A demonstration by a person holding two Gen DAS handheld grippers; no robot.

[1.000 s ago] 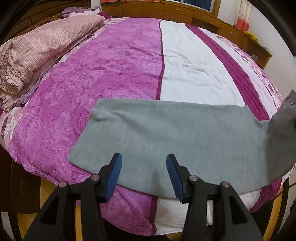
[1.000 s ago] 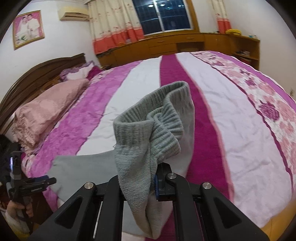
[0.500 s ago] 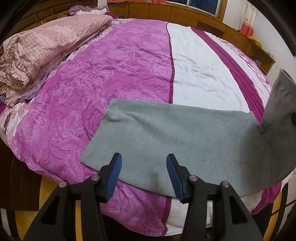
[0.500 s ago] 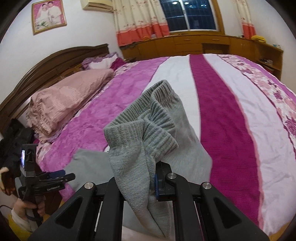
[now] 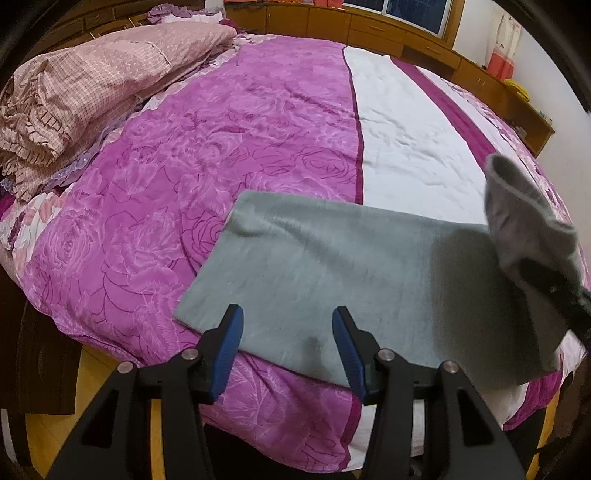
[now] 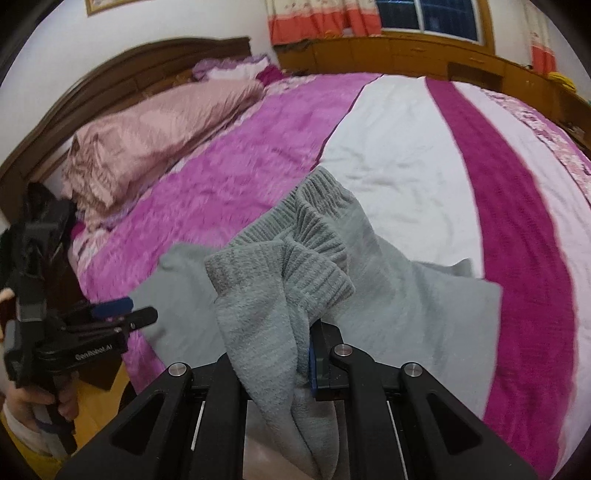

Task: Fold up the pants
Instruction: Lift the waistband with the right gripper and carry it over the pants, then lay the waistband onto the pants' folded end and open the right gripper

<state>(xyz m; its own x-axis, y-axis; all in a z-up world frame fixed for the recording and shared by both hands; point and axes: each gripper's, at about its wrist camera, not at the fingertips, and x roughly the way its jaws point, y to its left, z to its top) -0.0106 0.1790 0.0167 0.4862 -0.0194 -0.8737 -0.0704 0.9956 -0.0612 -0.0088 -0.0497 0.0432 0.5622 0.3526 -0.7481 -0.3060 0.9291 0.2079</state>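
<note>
Grey fleece pants (image 5: 332,280) lie flat across the near edge of the bed. My left gripper (image 5: 287,350) is open and empty, just above their near edge. My right gripper (image 6: 273,354) is shut on the ribbed waistband end of the pants (image 6: 295,258) and holds it lifted over the flat part. In the left wrist view this lifted end (image 5: 524,221) and the right gripper (image 5: 554,291) show at the right. In the right wrist view the left gripper (image 6: 122,314) shows at the left, open.
The bed has a purple, white and magenta striped cover (image 5: 258,122). A pink quilt (image 5: 92,81) is piled at the head end. A dark wooden headboard (image 6: 129,70) and wooden cabinets (image 5: 369,29) line the far sides. The wooden floor (image 5: 92,369) shows below the bed edge.
My right gripper has carried the waistband end leftwards over the flat pants. The left gripper has stayed open and shifted a little left along the near edge.
</note>
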